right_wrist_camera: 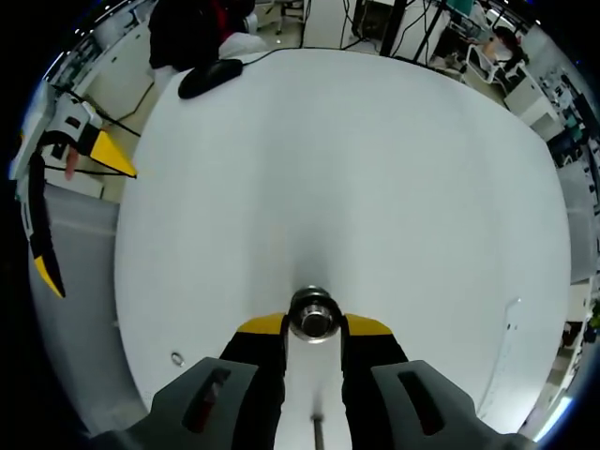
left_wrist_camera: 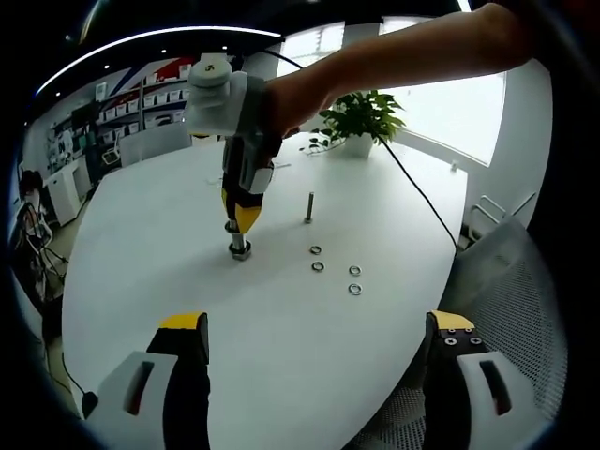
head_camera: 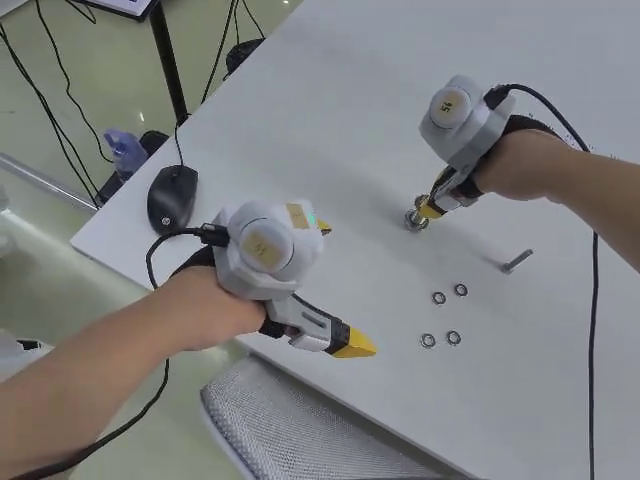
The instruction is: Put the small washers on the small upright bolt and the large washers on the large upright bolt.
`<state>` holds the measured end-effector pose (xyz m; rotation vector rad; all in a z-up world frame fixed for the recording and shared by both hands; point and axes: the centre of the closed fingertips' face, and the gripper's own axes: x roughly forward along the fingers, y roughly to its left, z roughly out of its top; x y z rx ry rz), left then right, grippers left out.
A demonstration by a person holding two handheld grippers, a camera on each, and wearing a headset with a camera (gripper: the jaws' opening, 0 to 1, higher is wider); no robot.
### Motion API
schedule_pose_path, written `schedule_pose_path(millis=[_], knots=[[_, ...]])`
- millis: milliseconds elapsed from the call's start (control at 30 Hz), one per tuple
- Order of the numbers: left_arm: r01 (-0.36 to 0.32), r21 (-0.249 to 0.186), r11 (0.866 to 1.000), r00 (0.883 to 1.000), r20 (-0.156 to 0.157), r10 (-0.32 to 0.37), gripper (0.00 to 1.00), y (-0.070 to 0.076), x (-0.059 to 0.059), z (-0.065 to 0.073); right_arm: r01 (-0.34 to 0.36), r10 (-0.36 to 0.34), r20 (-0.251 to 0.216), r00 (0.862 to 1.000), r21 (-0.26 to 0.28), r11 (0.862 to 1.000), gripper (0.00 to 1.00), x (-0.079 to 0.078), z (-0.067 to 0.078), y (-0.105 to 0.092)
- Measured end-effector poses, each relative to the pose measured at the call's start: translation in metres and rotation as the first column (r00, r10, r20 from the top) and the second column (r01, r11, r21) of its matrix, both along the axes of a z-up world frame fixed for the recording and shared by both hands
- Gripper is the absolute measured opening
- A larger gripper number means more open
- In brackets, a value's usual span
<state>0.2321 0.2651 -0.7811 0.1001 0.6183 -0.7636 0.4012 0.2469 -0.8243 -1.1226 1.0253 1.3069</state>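
On the white surface (head_camera: pixel 350 120) stand two bolts: one large bolt (head_camera: pixel 415 221) and, well to its right in the head view, one slim small bolt (left_wrist_camera: pixel 307 206), which the left gripper view shows upright. Four small washers (head_camera: pixel 438 297) lie flat and loose between the bolts and the near edge, in two pairs. The right hand-held gripper (head_camera: pixel 432 209) points down onto the large bolt, its jaws drawn in against one large washer (right_wrist_camera: pixel 314 314) at the bolt's top. The left hand-held gripper (left_wrist_camera: pixel 319 323) hovers near the surface's edge with jaws wide apart and nothing between them. One black mouse (head_camera: pixel 172 197) sits at the far corner, and one grey mesh chair (head_camera: pixel 300 430) stands below the edge.
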Motion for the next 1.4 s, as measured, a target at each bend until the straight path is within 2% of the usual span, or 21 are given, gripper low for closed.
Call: schedule_pose_path(millis=[167,333,833,1067,1400], knots=[[0.003,0.007,1.0,1.0,0.0,-0.003,0.97,0.0,0.001,-0.001,-0.007,0.007,0.0,1.0,-0.013,1.0,0.22,-0.001,-0.007,0.0],[0.007,0.002,1.0,1.0,0.013,-0.007,0.97,-0.002,0.003,0.002,-0.014,0.014,0.001,1.0,-0.029,0.999,0.22,-0.002,-0.014,-0.002],[0.006,0.005,1.0,1.0,0.008,-0.006,0.96,0.0,0.004,0.001,-0.003,0.003,-0.01,1.0,-0.045,0.999,0.22,0.002,-0.034,-0.002],[0.005,-0.002,1.0,1.0,0.008,-0.005,0.96,-0.002,0.007,-0.001,-0.023,0.023,-0.011,1.0,-0.045,0.999,0.22,0.004,-0.037,0.0],[0.009,-0.005,1.0,1.0,0.001,-0.009,0.94,-0.004,0.006,-0.002,-0.012,0.011,-0.019,1.0,-0.046,0.999,0.23,0.006,-0.04,0.001]])
